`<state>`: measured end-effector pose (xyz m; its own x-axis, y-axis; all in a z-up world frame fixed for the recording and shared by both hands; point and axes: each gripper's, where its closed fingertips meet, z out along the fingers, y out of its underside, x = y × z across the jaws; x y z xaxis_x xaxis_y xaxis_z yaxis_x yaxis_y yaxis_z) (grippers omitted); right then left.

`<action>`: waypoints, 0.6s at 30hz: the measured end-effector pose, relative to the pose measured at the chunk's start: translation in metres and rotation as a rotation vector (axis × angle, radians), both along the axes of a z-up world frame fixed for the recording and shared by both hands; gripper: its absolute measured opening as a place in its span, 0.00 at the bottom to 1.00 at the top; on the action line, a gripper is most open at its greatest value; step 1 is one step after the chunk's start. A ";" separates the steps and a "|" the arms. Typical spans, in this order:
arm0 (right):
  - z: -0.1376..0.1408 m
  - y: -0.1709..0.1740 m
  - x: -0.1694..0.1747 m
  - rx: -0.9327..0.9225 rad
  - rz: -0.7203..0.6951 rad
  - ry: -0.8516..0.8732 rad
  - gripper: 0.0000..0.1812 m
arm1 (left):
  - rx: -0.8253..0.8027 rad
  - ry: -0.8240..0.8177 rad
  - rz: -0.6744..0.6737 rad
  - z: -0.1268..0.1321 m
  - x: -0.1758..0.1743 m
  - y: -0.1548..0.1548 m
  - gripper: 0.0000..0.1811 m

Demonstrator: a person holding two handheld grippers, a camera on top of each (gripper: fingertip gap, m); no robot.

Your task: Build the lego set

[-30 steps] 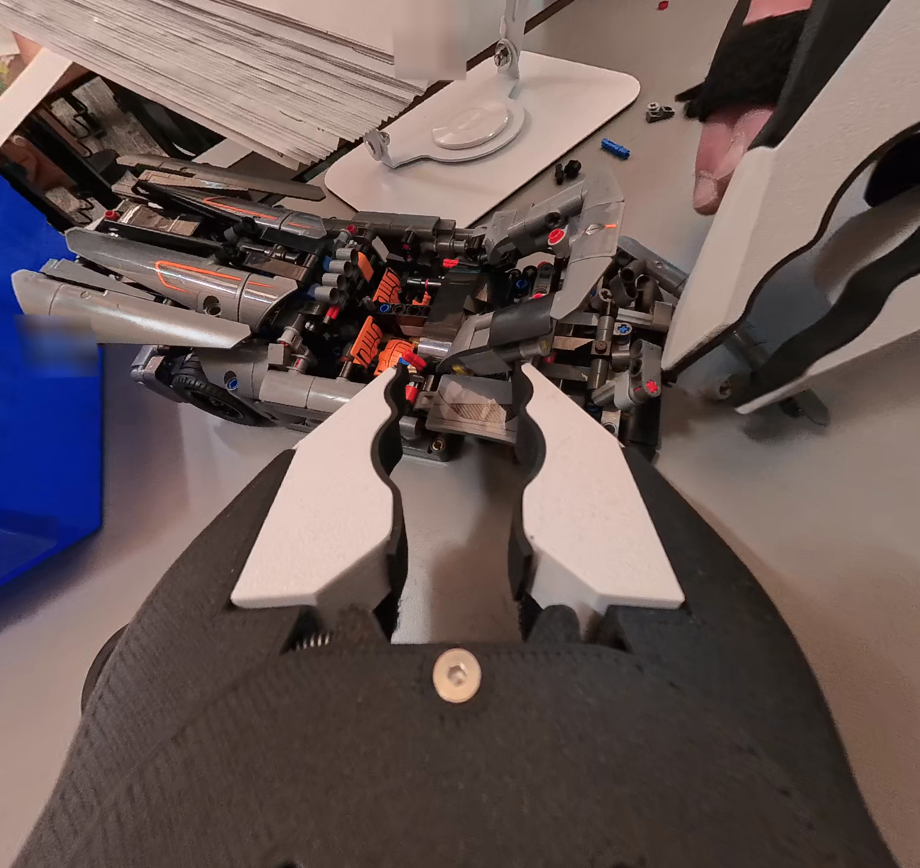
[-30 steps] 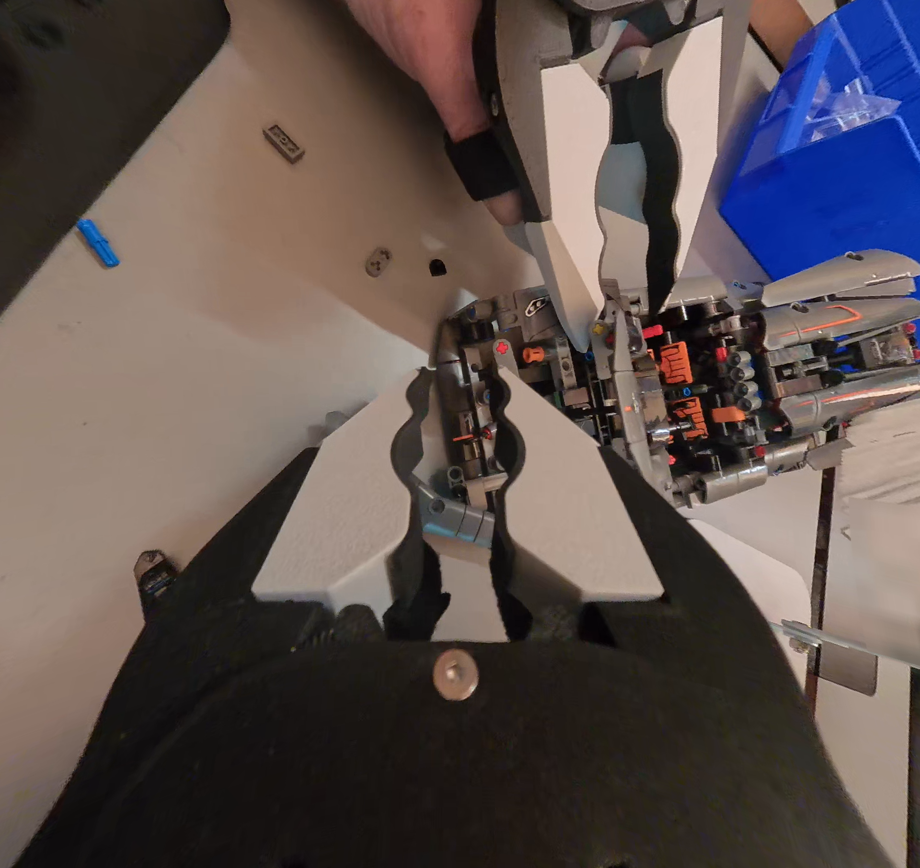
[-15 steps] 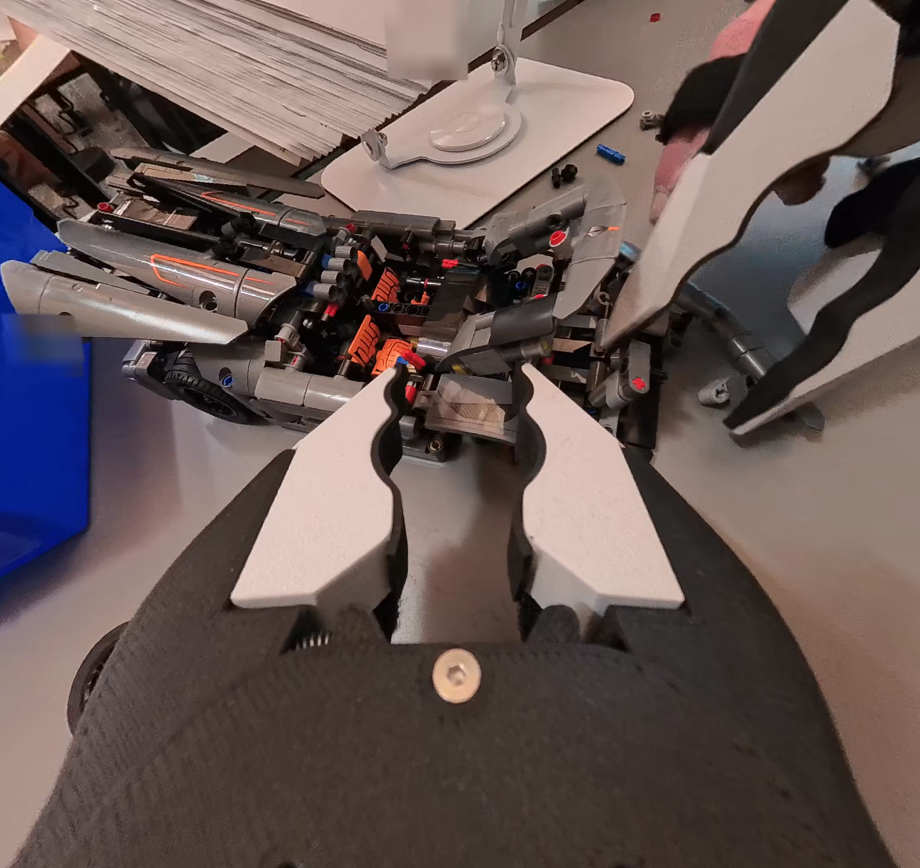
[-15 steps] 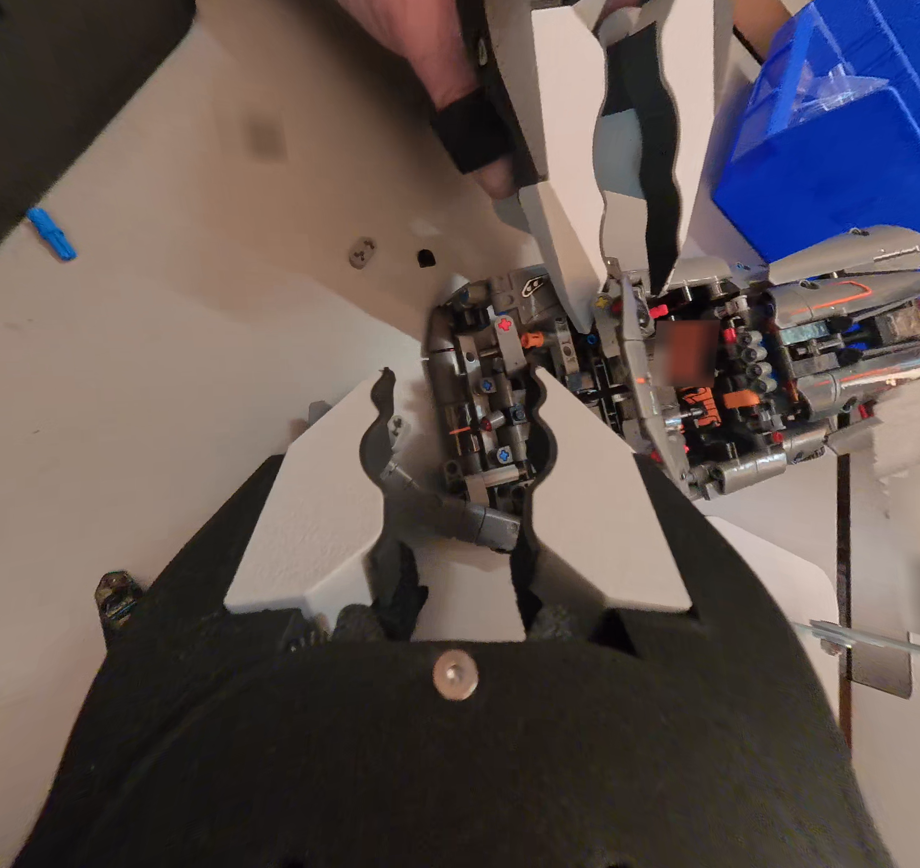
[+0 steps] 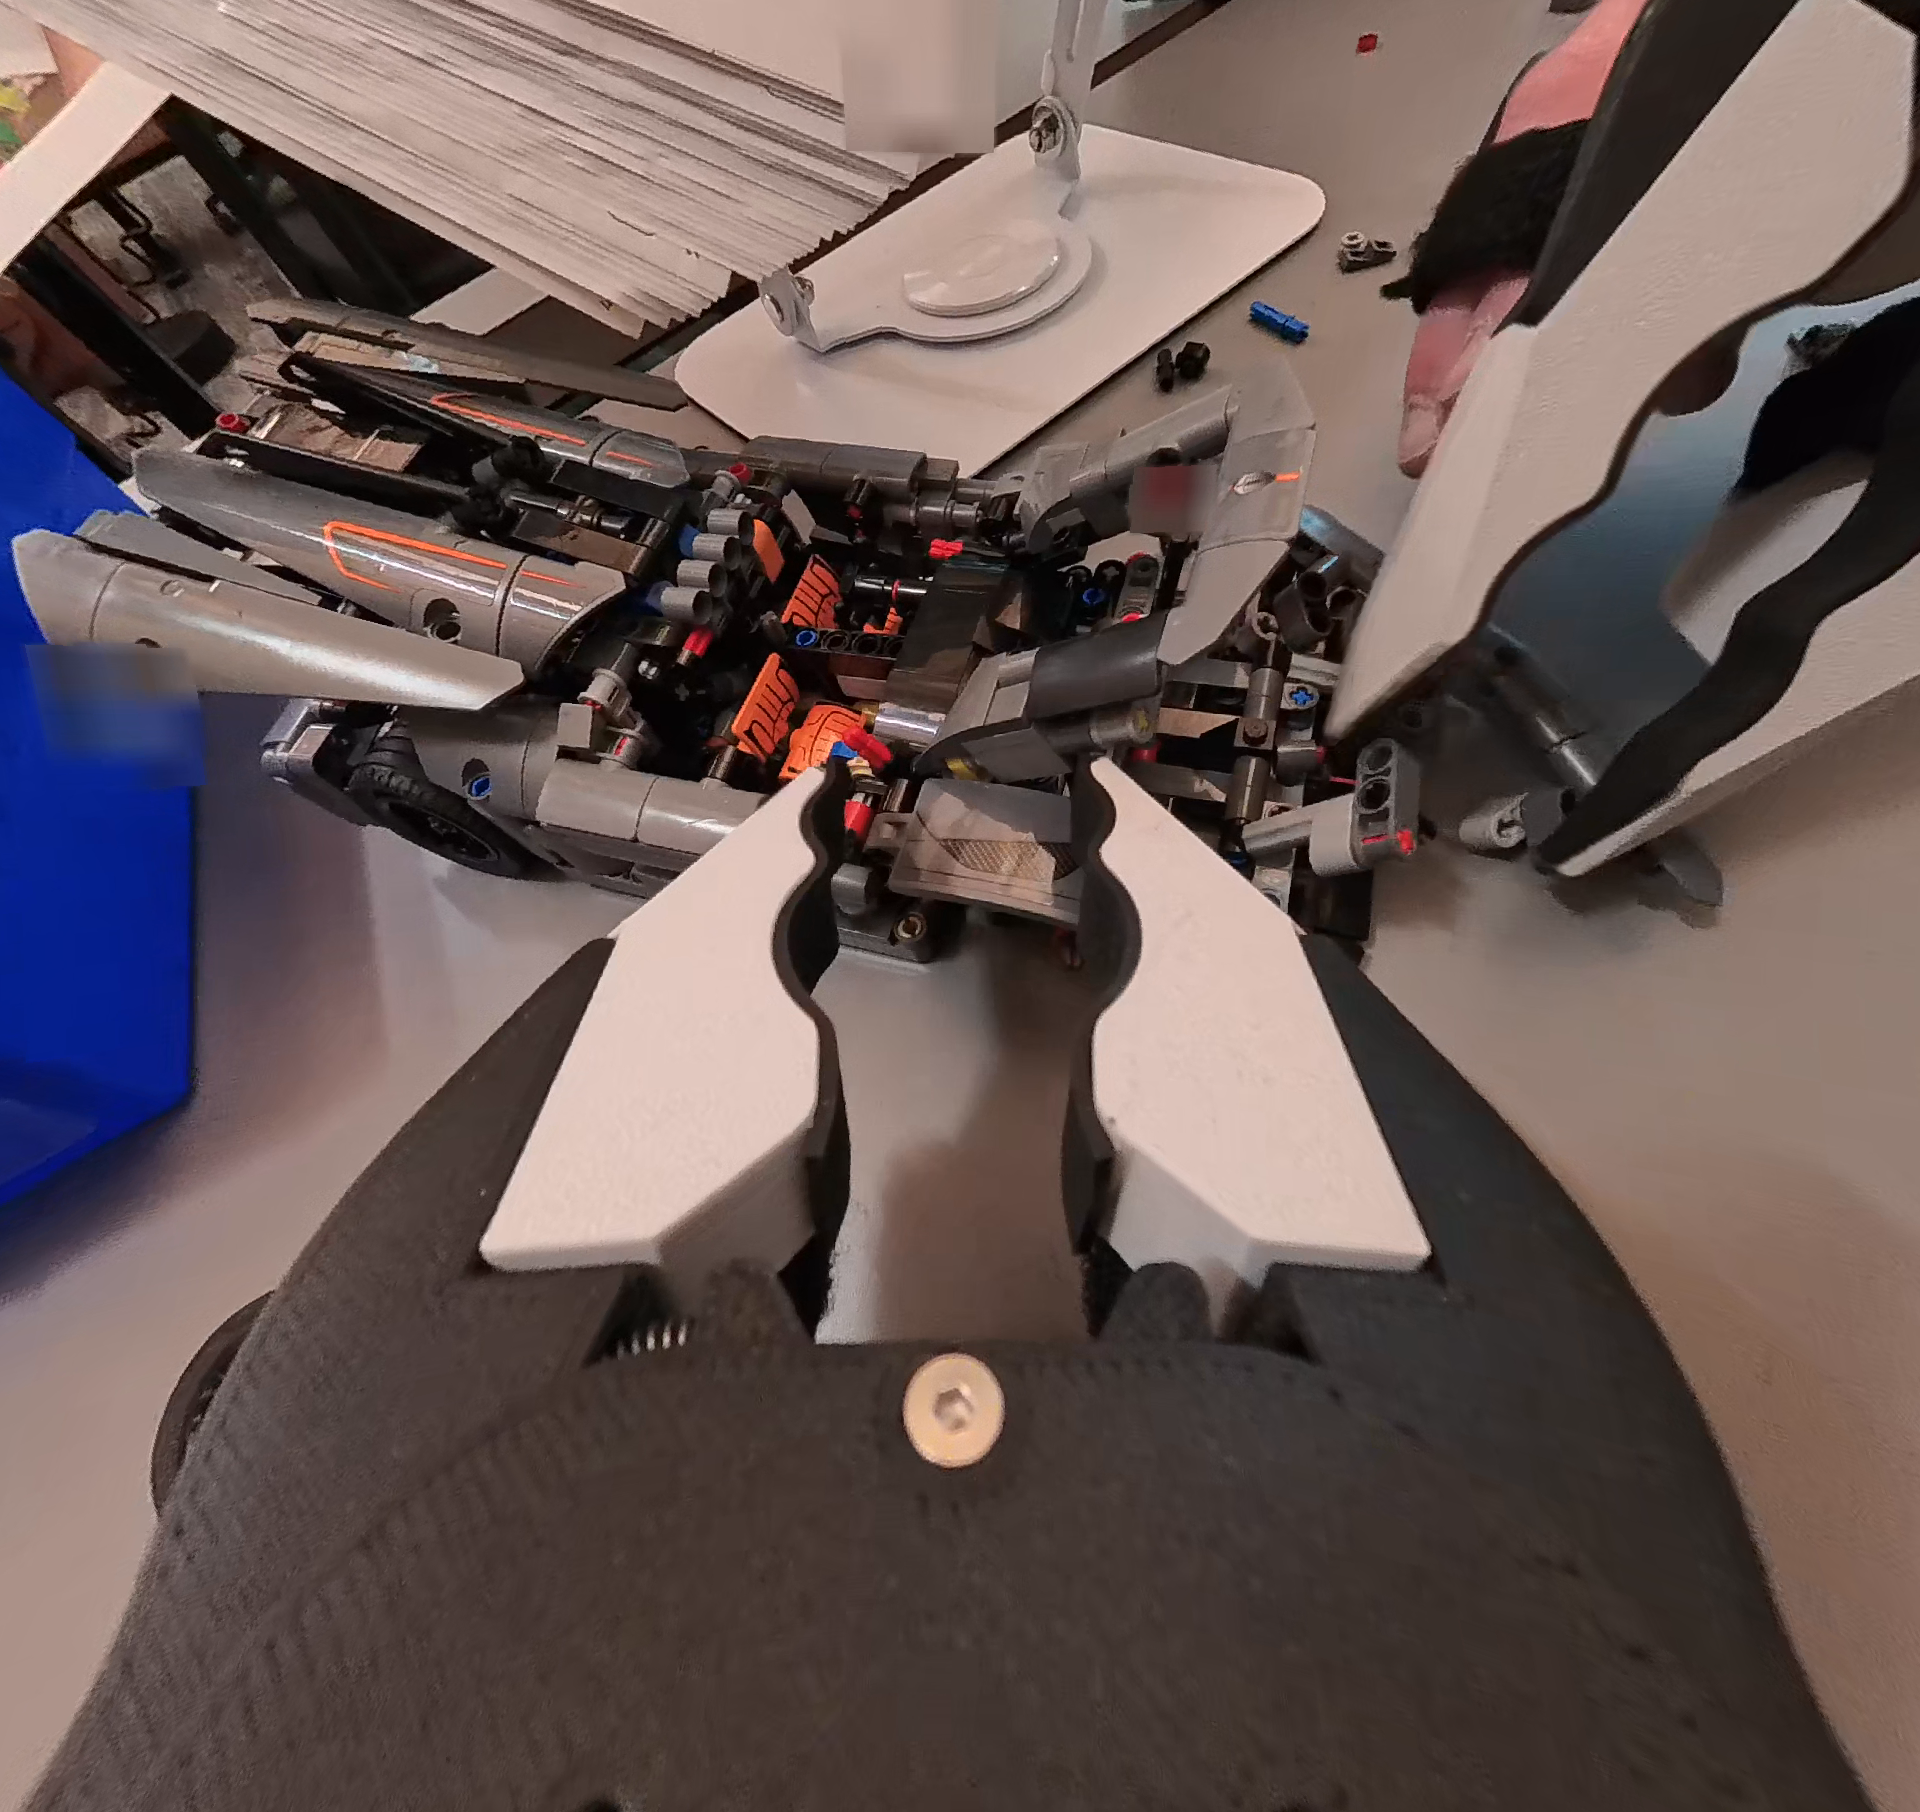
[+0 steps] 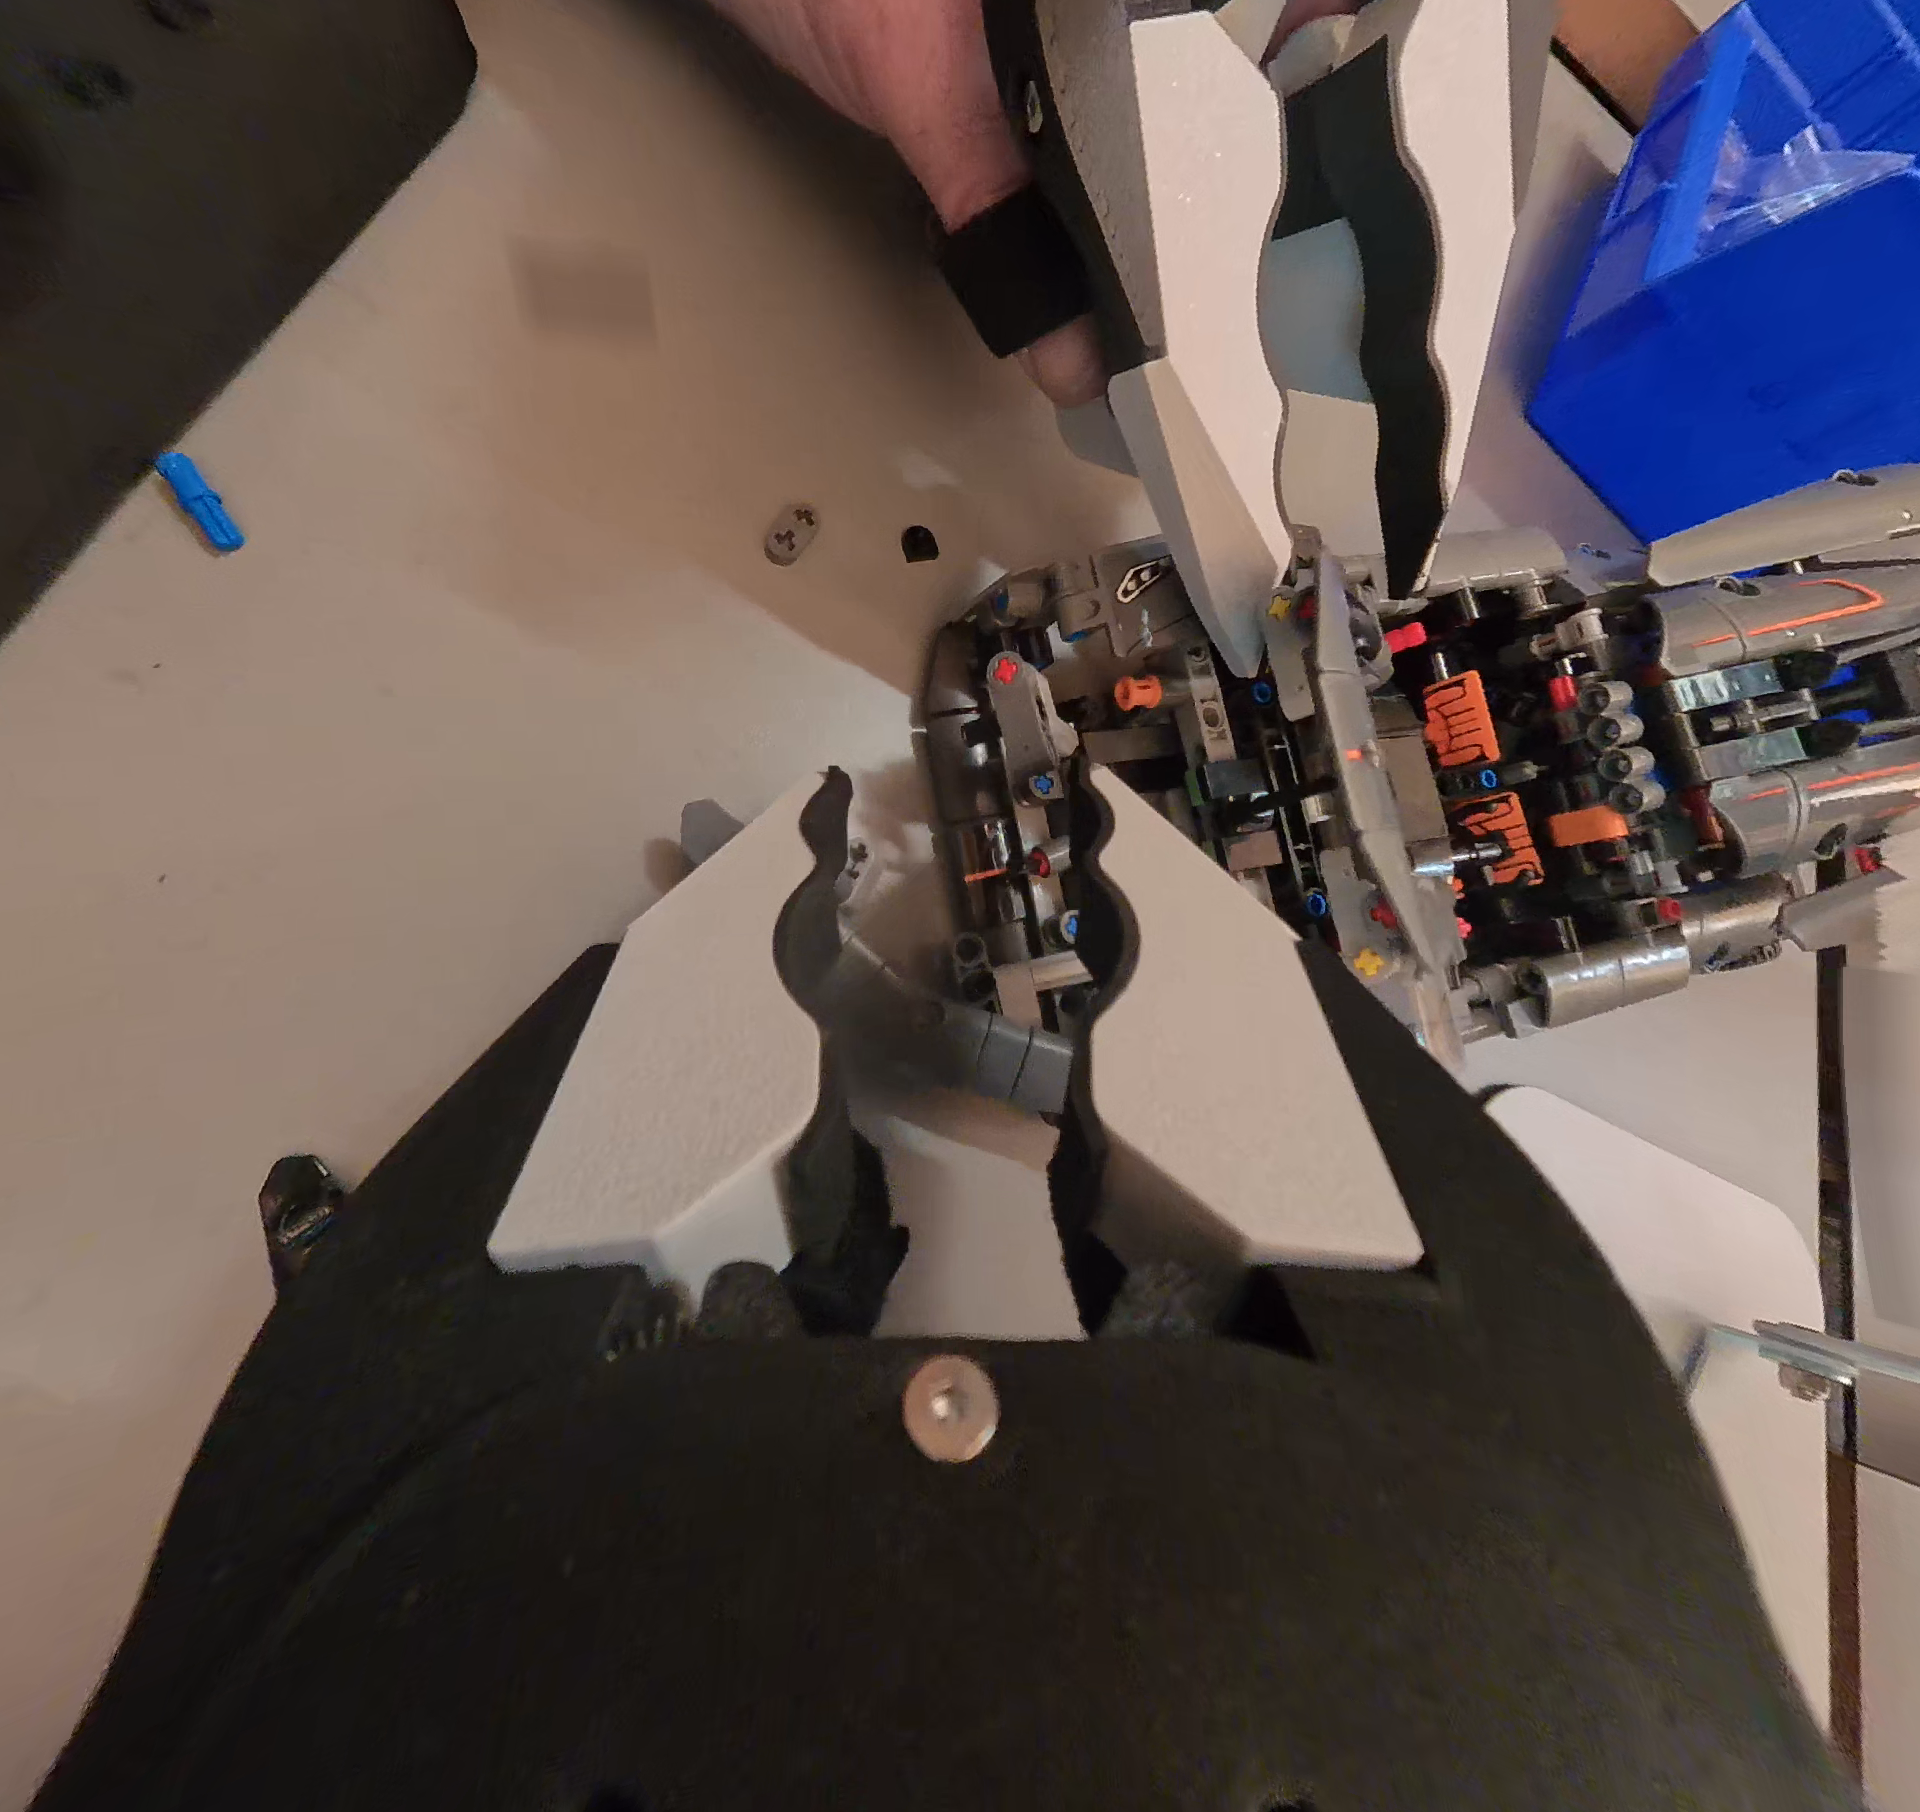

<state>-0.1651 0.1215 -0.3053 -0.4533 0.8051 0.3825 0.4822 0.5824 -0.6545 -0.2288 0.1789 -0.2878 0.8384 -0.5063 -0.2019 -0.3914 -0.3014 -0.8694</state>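
The grey, black and orange lego car [image 5: 727, 640] lies on the pale table, its front end toward the right. My left gripper [image 5: 951, 786] is shut on a grey side panel [image 5: 987, 848] of the car. In the right wrist view the left gripper [image 6: 1325, 609] comes down from the top and pinches the car [image 6: 1455, 775] at its grey panel. My right gripper [image 6: 961, 786] is open at the car's front end, with a curved grey piece [image 6: 977, 1035] lying between its fingers. The right gripper also shows in the left wrist view [image 5: 1455, 786], jaws apart.
A blue bin [image 5: 83, 931] stands left of the car and shows in the right wrist view [image 6: 1745, 308]. A white stand base [image 5: 997, 287] and a thick booklet [image 5: 416, 100] sit behind the car. Loose bits lie around: a blue pin [image 6: 203, 505], a grey connector [image 6: 792, 534], black pins [image 5: 1182, 365].
My right gripper has opened wider, letting go of the car's front end, and has shifted slightly. My left gripper keeps the same hold on the car.
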 end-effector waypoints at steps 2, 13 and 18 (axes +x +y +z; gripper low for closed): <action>0.001 0.004 0.000 0.003 -0.017 0.008 0.25 | 0.000 -0.001 -0.001 0.000 0.000 0.000 0.22; 0.006 0.022 0.005 -0.017 -0.063 0.033 0.20 | -0.008 0.017 0.012 0.000 -0.013 -0.002 0.21; 0.005 0.021 0.005 -0.019 -0.060 0.032 0.19 | -0.015 0.026 0.028 0.000 -0.019 -0.003 0.19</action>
<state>-0.1597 0.1427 -0.3001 -0.3913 0.8380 0.3804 0.4945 0.5400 -0.6810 -0.2477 0.1760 -0.2880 0.8467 -0.4863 -0.2161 -0.4050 -0.3253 -0.8545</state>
